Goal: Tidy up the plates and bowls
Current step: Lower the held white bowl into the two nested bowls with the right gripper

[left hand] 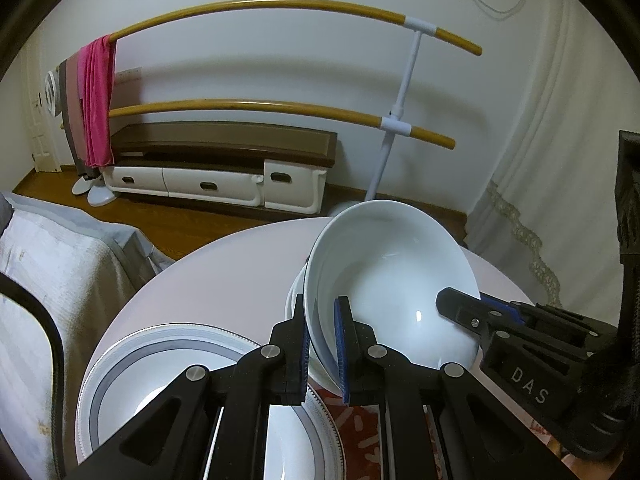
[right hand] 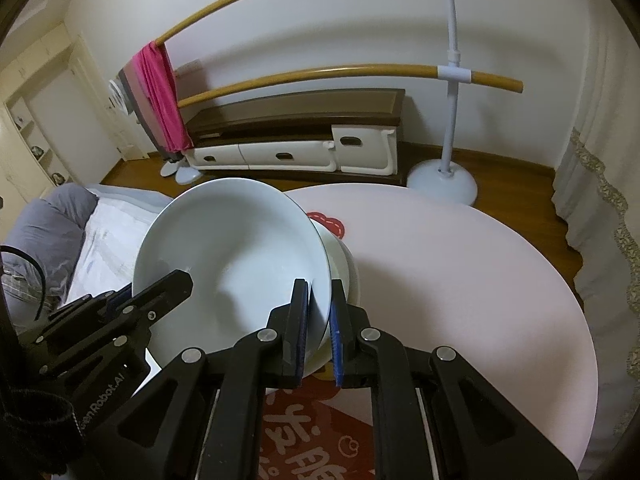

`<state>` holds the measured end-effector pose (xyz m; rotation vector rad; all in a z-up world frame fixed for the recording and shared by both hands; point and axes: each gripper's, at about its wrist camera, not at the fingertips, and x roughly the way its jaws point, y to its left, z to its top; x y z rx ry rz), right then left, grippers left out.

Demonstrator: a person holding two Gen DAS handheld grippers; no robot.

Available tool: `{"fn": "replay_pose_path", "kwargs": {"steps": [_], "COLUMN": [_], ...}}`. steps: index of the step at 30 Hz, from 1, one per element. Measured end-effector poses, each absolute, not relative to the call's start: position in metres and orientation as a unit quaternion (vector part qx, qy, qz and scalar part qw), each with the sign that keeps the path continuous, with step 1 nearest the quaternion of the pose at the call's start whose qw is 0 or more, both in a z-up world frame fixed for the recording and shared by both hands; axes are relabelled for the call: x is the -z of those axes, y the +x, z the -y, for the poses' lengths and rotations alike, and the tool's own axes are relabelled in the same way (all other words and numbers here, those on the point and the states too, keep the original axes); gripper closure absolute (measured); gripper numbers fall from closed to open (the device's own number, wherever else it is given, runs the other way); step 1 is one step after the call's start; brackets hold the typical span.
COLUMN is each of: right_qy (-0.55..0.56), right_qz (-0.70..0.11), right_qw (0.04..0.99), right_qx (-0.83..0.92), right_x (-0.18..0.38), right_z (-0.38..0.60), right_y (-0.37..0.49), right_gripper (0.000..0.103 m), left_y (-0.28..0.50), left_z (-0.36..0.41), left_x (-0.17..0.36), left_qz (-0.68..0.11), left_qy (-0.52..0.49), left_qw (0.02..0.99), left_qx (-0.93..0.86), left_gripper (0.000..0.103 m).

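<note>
A white bowl is held tilted above the round pale table. My left gripper is shut on the bowl's left rim. My right gripper is shut on its right rim and shows in the left wrist view. The same bowl fills the right wrist view, where the left gripper pinches its far rim. A second white bowl sits just under it, also seen in the left wrist view. A grey-banded plate lies at lower left.
A red patterned mat lies on the table under the grippers. A bed stands left of the table. A clothes rack and a low cabinet stand by the back wall. A curtain hangs at right.
</note>
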<state>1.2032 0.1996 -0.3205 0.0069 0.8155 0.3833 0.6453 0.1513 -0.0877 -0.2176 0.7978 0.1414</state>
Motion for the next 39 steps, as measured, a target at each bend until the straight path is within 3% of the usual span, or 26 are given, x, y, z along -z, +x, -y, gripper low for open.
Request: {"fn": "replay_pose_path", "kwargs": {"steps": [31, 33, 39], "right_qy": [0.005, 0.005, 0.016], "right_qz": [-0.404, -0.405, -0.409], "right_qw": [0.905, 0.905, 0.902], "right_qx": [-0.136, -0.13, -0.134], "right_x": [0.332, 0.333, 0.336], "right_z": [-0.201, -0.201, -0.199], "right_y": [1.216, 1.216, 1.217], "right_gripper": [0.085, 0.077, 0.075], "left_y": [0.657, 0.656, 0.652], "left_z": [-0.159, -0.161, -0.167], "left_x": [0.106, 0.105, 0.103], "left_qz": [-0.392, -0.391, -0.391], "left_qy": [-0.103, -0.105, -0.108], "left_qw": [0.912, 0.912, 0.911], "left_qx": [-0.061, -0.061, -0.07], "left_gripper": [0.089, 0.088, 0.089]}}
